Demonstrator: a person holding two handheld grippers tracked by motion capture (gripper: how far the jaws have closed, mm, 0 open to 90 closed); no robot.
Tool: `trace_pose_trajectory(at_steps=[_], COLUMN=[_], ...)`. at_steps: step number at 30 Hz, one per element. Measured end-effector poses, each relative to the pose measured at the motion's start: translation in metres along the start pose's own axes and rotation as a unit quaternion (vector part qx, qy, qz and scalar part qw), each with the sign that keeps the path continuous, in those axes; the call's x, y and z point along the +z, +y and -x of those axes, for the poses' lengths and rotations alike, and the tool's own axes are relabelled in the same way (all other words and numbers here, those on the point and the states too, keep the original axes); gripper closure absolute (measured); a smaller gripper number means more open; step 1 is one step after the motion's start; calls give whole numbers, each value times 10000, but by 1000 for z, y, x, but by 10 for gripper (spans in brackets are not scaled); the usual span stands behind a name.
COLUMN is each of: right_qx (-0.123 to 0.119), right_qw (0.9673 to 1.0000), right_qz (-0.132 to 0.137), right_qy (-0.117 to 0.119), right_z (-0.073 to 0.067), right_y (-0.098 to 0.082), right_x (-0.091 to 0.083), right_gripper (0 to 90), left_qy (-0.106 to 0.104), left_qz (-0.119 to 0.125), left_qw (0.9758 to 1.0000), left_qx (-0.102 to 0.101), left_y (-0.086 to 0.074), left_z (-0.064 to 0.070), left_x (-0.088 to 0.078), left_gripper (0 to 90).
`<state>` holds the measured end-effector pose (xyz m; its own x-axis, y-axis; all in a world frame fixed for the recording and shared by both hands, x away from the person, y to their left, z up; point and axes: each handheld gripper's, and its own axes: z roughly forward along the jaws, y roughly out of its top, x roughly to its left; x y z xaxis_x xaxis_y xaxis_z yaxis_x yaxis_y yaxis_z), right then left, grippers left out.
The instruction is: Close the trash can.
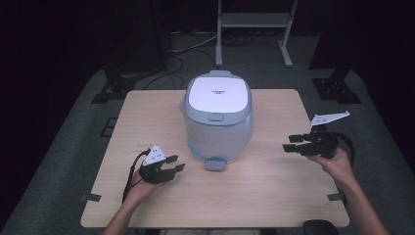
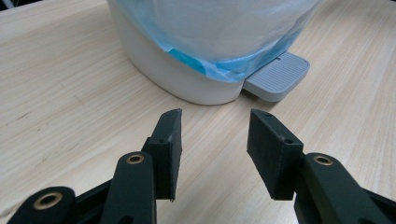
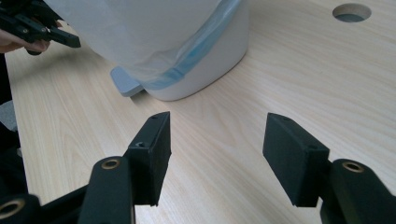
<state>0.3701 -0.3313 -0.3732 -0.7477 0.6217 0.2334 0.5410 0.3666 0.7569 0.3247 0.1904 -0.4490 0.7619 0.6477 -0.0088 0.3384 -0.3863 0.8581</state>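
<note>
A small pedal bin [image 1: 218, 120] stands in the middle of the wooden table [image 1: 147, 117], its white and grey lid [image 1: 218, 94] down. A plastic bag with a blue edge [image 2: 224, 65] is draped over its white body [image 3: 205, 70]. The grey foot pedal [image 1: 215, 164] sticks out at the near side. My left gripper [image 1: 175, 163] is at the bin's near left, open, nothing between its jaws; in the left gripper view the gripper [image 2: 215, 133] points at the bin's base and pedal [image 2: 279, 76]. My right gripper [image 1: 293, 142] hovers to the bin's right, open and empty, seen again as the gripper [image 3: 217, 135] in its own view.
A round cable hole [image 3: 351, 12] is cut in the tabletop beyond the bin in the right gripper view. A white metal frame [image 1: 254, 29] and cables lie on the dark floor behind the table. Bare wood lies on both sides of the bin.
</note>
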Motion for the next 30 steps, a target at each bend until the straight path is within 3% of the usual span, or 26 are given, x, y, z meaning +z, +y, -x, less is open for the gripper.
trace_pose_trajectory(at_steps=[19,30], right_qx=[47,-36], right_qw=[10000,9999], right_qz=[-57,-74], right_qy=[-37,-132], right_z=[-6,-12], right_y=[-21,-31], right_x=[7,13], right_gripper=[386,334], left_qy=[401,517], left_qz=[351,372], left_qw=[9983,9970], left_qx=[-240,-438], left_y=[-12,-26], left_z=[-16,-22], left_x=[-42,-49], left_gripper=[482,446])
